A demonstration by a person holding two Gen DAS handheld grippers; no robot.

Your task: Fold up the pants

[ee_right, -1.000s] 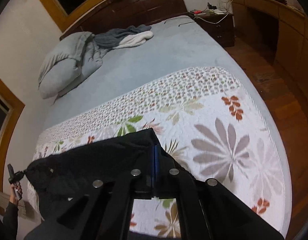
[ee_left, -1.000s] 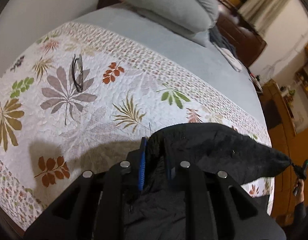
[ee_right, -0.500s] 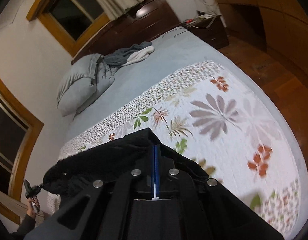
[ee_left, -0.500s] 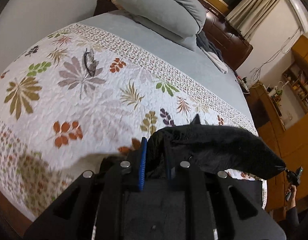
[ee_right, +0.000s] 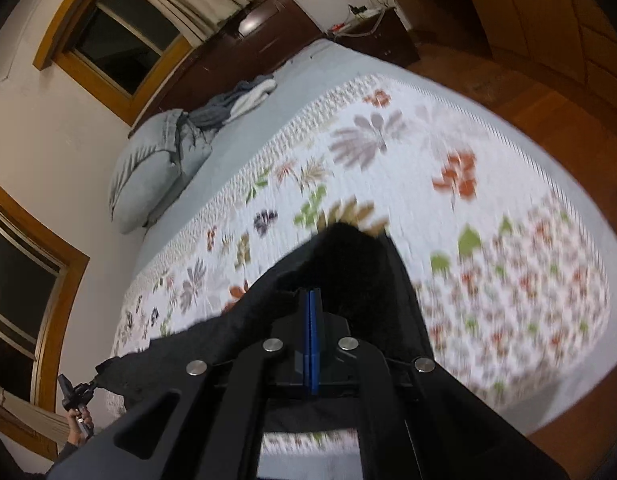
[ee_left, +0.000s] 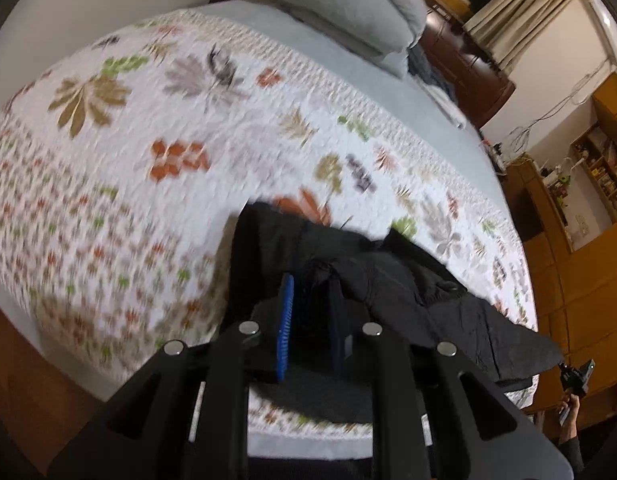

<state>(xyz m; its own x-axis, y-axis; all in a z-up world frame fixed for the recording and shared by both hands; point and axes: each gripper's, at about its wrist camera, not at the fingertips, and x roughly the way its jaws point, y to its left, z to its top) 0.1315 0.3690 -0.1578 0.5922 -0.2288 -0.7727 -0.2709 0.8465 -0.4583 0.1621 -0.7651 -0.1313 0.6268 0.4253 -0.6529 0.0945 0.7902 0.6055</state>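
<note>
Mostly the bed fills both views, its floral quilt smeared by blur. Black pants hang at 6 o'clock, stretched between both grippers. Left fingers pinch bunched fabric; right fingers are pressed together on cloth, their tips buried in it.

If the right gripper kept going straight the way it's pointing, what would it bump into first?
Most likely the black pants that the right gripper is clamped on, then the flowered quilt beyond; depth is hard to judge.
</note>
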